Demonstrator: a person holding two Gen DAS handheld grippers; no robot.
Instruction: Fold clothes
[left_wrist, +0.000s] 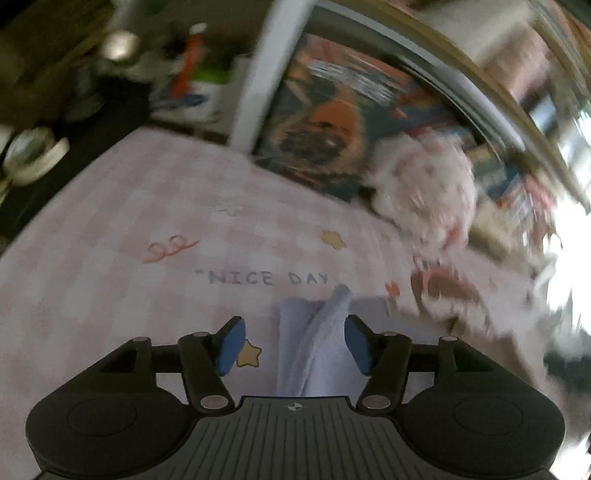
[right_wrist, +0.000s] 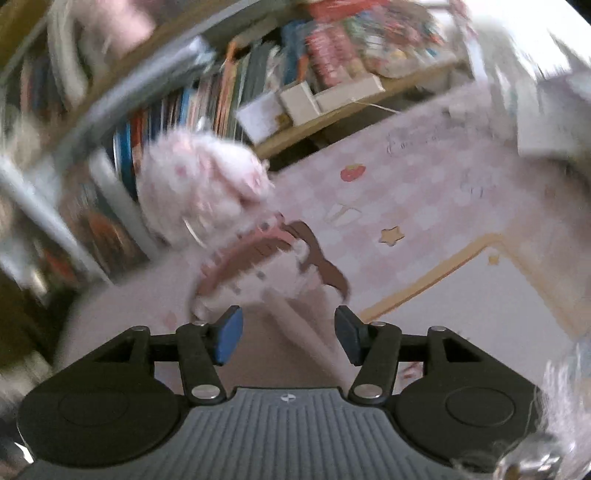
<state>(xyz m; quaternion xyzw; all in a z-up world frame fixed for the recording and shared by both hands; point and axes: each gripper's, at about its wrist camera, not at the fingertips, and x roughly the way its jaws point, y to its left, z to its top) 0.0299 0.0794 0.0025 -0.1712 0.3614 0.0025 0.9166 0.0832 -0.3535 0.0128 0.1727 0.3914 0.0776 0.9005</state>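
Note:
A light blue cloth (left_wrist: 314, 343) lies in a raised fold on the pink checked sheet (left_wrist: 147, 206). My left gripper (left_wrist: 293, 334) stands open around that fold, and the blue pads (left_wrist: 231, 347) do not press on it. In the right wrist view a pale pink fold of cloth (right_wrist: 306, 332) runs between the fingers of my right gripper (right_wrist: 289, 326), which is open too. Just beyond it lies a white garment with pink and brown trim (right_wrist: 266, 254), also blurred at the right of the left wrist view (left_wrist: 443, 291).
A fluffy white and pink bundle (right_wrist: 199, 188) sits against the bookshelf (right_wrist: 221, 96) at the sheet's far edge; the bundle (left_wrist: 424, 199) is blurred in the left wrist view. Boxes (right_wrist: 299, 103) stand on a low shelf. Dark floor with clutter (left_wrist: 33, 155) borders the sheet's left side.

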